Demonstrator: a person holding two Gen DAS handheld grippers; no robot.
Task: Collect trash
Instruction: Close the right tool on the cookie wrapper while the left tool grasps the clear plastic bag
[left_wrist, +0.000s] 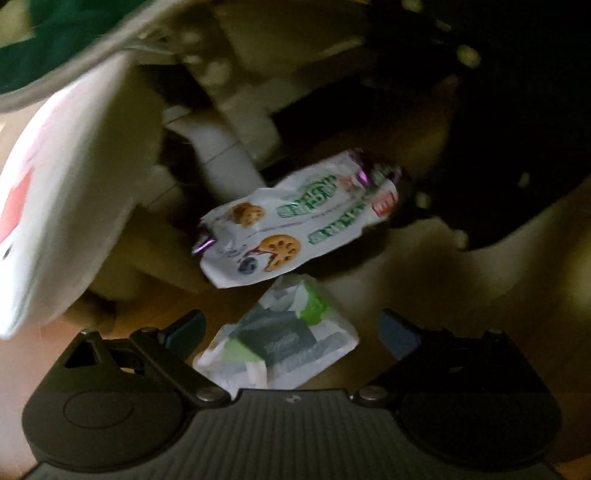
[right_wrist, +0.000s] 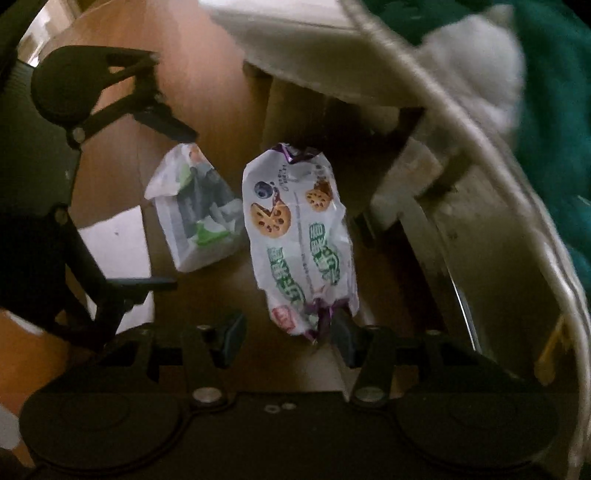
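A white cookie wrapper (left_wrist: 299, 221) with green lettering and purple ends lies on the wooden floor; it also shows in the right wrist view (right_wrist: 299, 236). A smaller white, green and grey wrapper (left_wrist: 280, 339) lies next to it, also in the right wrist view (right_wrist: 197, 206). My left gripper (left_wrist: 291, 332) is open with its fingers on both sides of the small wrapper. My right gripper (right_wrist: 288, 332) is open, with the cookie wrapper's purple end by its right finger (right_wrist: 343, 339). The left gripper (right_wrist: 166, 206) shows in the right wrist view around the small wrapper.
A white cloth or bag (left_wrist: 62, 192) with a red mark hangs at the left. White furniture legs (left_wrist: 229, 162) stand behind the wrappers. A green cloth (right_wrist: 554, 110) and a pale curved rim (right_wrist: 517, 192) fill the right. The scene is dim and blurred.
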